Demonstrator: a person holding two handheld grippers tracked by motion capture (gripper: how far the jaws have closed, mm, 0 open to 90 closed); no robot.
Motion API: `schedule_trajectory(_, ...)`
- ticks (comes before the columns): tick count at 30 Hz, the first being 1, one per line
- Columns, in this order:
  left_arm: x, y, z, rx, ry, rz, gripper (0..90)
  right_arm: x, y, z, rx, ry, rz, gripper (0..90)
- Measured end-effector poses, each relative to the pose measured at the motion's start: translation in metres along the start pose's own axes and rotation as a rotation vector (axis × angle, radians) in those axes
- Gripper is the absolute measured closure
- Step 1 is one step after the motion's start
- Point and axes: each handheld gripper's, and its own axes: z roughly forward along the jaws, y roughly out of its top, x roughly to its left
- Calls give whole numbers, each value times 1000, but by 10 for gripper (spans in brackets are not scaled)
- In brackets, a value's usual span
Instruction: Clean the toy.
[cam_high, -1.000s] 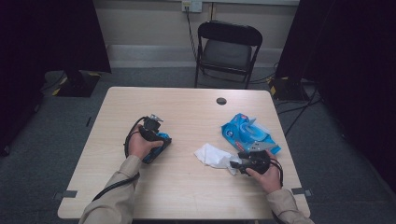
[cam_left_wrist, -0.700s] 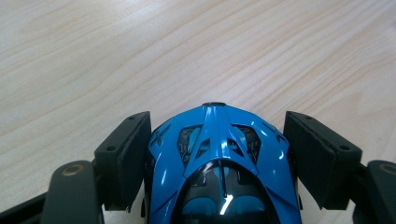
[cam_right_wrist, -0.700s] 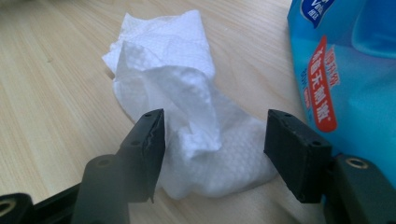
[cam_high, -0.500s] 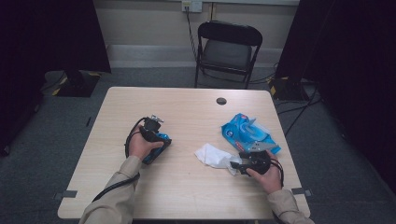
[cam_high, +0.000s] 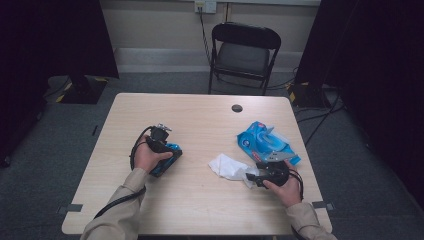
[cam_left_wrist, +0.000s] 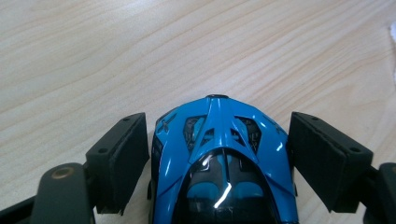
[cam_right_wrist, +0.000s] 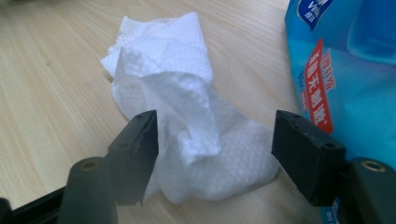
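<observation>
A blue toy car (cam_left_wrist: 224, 154) lies on the wooden table (cam_high: 200, 115) left of centre, also seen as the car (cam_high: 171, 149) from above. My left gripper (cam_left_wrist: 217, 120) straddles its nose; the jaws have just been opening and stand a sliver off the car's sides. At the right a crumpled white wipe (cam_right_wrist: 187, 116) rests on the table, the wipe (cam_high: 225, 165) beside a blue wet-wipe pack (cam_high: 267, 142). My right gripper (cam_right_wrist: 215, 119) lies level with the wipe between its jaws. They have just been opening and do not squeeze it.
A black round grommet (cam_high: 237, 108) sits near the table's far edge. A black folding chair (cam_high: 245, 50) stands behind the table. The blue pack (cam_right_wrist: 345, 70) lies close to my right gripper's right jaw. Cables run over the floor at the right.
</observation>
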Motion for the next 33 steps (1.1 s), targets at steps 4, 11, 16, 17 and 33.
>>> schedule_trajectory(4, 0, -1, -5, -8, -1, 6, 208, 1, 3, -3, -4, -4, -4, 291)
schedule_trajectory(11, 0, -4, -17, -27, -14, -5, 193, 3, 6, -7, -2, -2, -17, 272)
schedule_trajectory(16, -1, -5, -28, -46, -36, -4, 178, 4, 8, -10, -6, -4, -21, 258)
schedule_trajectory(17, -1, -6, -30, -46, -38, -3, 174, 5, 8, -11, -3, -2, -24, 245)
schedule_trajectory(33, -9, -21, -58, -98, -107, 14, 165, 12, 13, -15, 35, 22, -68, 165)
